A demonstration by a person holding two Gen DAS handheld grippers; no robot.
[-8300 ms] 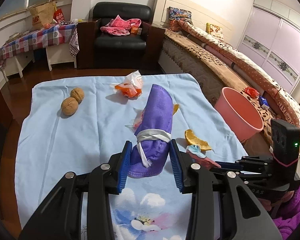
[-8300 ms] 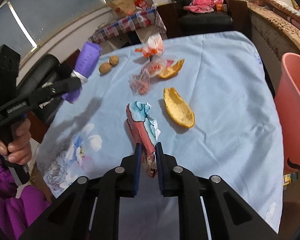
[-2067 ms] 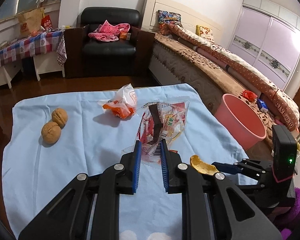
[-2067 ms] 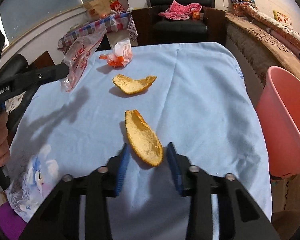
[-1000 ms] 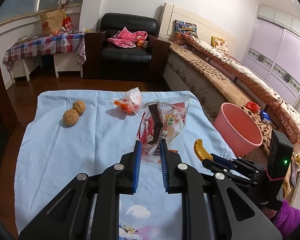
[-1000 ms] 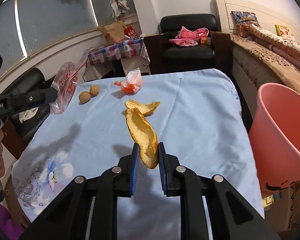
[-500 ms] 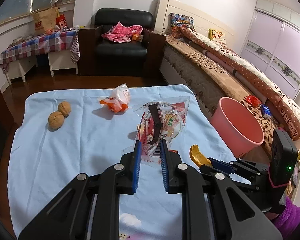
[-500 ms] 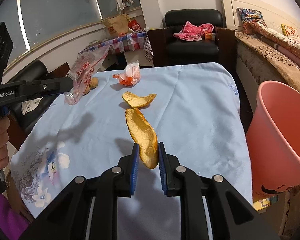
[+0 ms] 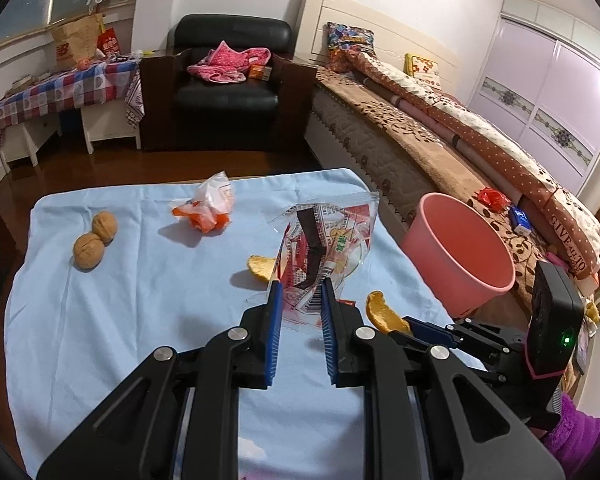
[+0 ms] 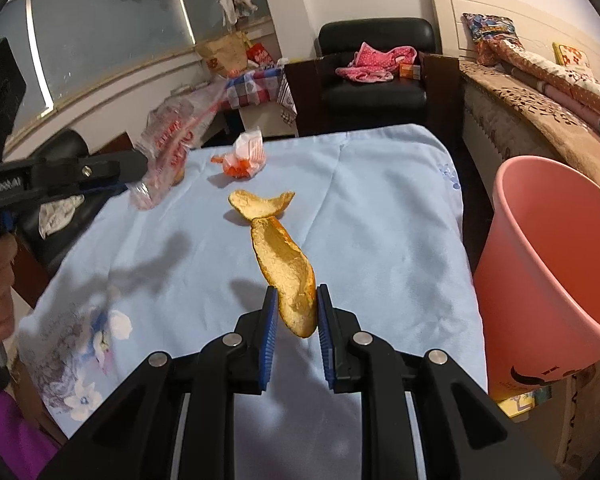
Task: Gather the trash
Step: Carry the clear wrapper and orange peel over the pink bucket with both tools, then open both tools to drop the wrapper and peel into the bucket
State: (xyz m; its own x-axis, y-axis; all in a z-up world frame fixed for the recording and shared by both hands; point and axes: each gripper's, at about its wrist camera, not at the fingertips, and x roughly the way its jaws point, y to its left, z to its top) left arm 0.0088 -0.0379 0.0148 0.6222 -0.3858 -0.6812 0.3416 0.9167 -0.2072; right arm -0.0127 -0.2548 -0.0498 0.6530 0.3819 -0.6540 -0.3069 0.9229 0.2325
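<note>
I have both claws loaded and lifted off the surface (image 10: 380, 184). My left claw (image 9: 299, 286) is clamped on the bottom edge of a clear snack wrapper (image 9: 326, 240), so the crinkled film stands up above the blue pads instead of draping over them — a grip at the edge keeps the limp plastic from folding into my view. My right claw (image 10: 296, 300) pinches an orange peel (image 10: 286, 270) at its near end, with the long curved strip jutting forward over the blue cloth.

The pink bucket (image 10: 548, 264) stands off the right edge of the surface, beside the bed, mouth up; I judge that is where both pieces belong, and the right claw is the nearer of the two.

More trash lies on the cloth: a second peel (image 10: 260, 204) just past the held one, and a crumpled orange-and-white wrapper (image 10: 244, 158) farther back. Two walnuts (image 9: 95, 238) sit together near the left side — whether they count as trash I can't say.
</note>
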